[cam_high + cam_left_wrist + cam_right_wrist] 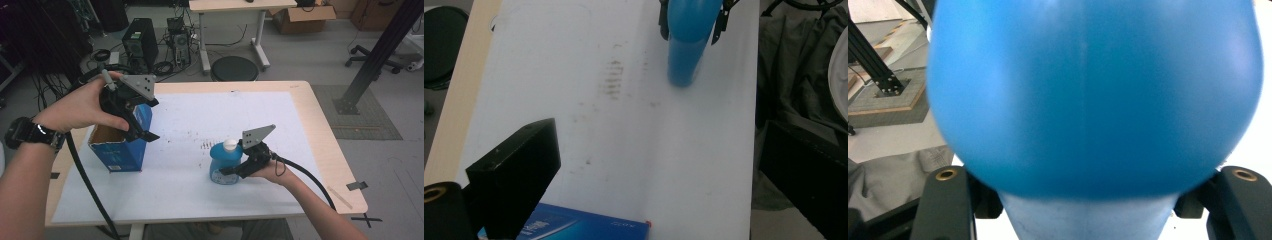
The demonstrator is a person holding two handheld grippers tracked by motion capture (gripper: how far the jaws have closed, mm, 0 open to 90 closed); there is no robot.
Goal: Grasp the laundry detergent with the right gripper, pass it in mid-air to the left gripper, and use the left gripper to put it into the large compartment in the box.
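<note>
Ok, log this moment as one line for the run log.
right gripper: shut on blue bottle, upright on table | left gripper: open, above blue box

Blue bottle (226,164) w/ white cap (230,145), blue box (121,145), black claws, white table sheet (200,190).

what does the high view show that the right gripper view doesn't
High view alone: the open blue box on the table's left side, the left gripper open above it, and the bottle's white cap. Right gripper view alone: a close look at the right gripper's jaws on either side of the bottle's body. Both: the blue bottle in the right gripper.
</note>
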